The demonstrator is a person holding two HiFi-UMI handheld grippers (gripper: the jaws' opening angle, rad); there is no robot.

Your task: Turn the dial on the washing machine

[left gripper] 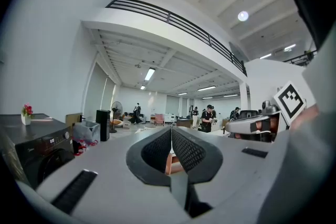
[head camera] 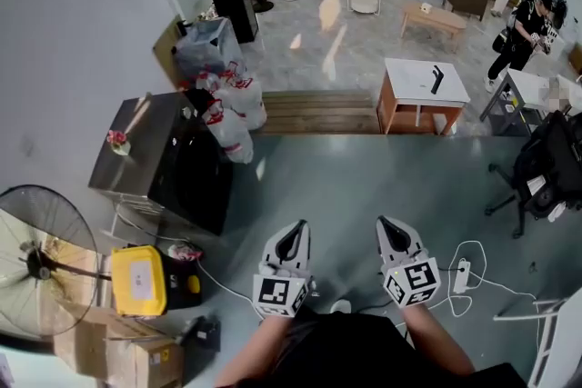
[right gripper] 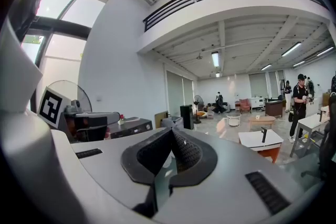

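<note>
Here, nearest the camera, two forearms reach fwd over a grey-green floor, one gripper per hand. Left gripper: fingers clenched, ribbed pads pressed together at the tip, nothing between them, touching nothing. Right gripper: same, fingers closed tip to tip, empty, held in mid-air. The two sit side by side, apart. Each carries a marker cube with black & white square patterns; no letters on them.

Just right of the right gripper, a white power strip w/ looping cable lies on the floor. Lower left: a yellow case w/ a white label, print too small to read, beside a standing fan.

Further fwd & left, well apart from both grippers, stands the washing machine, dark, against the wall, a small pot of pink flowers on top. In the left gripper view its front panel shows a pale display, digits not legible, & a small round pale spot at the panel's right end that may be the dial; can't tell for sure.

Beyond it: red & white bags, then a white table. Far right, a person in black stands bent fwd
</note>
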